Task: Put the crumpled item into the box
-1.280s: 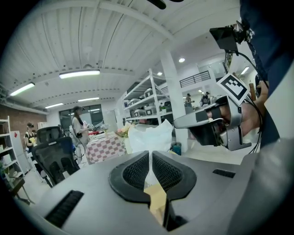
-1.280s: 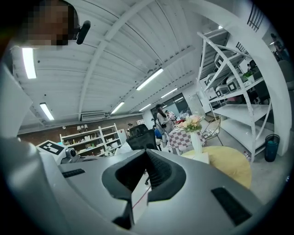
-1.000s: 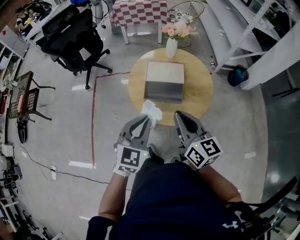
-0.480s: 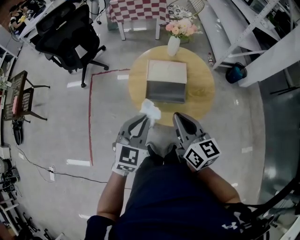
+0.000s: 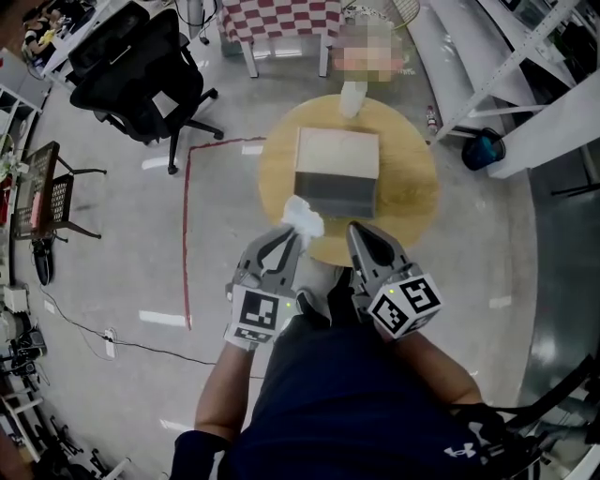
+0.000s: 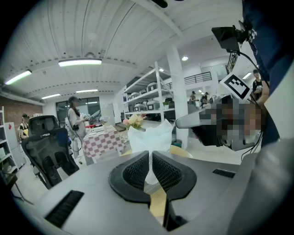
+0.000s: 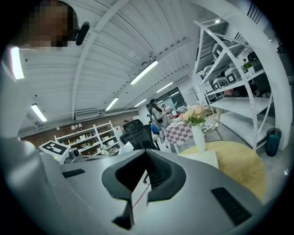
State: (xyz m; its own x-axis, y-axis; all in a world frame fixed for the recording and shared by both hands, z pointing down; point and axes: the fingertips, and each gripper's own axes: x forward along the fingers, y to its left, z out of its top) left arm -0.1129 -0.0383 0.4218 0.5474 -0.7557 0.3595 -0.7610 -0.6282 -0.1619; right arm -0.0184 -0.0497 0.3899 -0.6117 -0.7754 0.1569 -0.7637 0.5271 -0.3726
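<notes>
A white crumpled item [image 5: 303, 217] sticks up from the tips of my left gripper [image 5: 286, 240], which is shut on it; in the left gripper view the crumpled item [image 6: 151, 137] fans out above the pinched pads of the left gripper [image 6: 150, 158]. An open-topped grey box [image 5: 337, 173] stands on a round wooden table [image 5: 412, 192] just ahead of both grippers. My right gripper [image 5: 361, 236] hangs beside the left one, shut and empty. In the right gripper view the right gripper [image 7: 146, 158] points past the box [image 7: 202, 158] on the table [image 7: 243, 170].
A white vase [image 5: 352, 98] with flowers stands at the table's far edge behind the box. A black office chair [image 5: 150, 80] and a red floor line [image 5: 186, 234] lie to the left. A checkered table [image 5: 281, 19] is farther back; white shelving [image 5: 525, 75] and a dark bin [image 5: 483, 150] are at the right.
Both grippers have moved forward together toward the round table, which now sits closer and a little to the right. The crumpled item stays held in the left gripper.
</notes>
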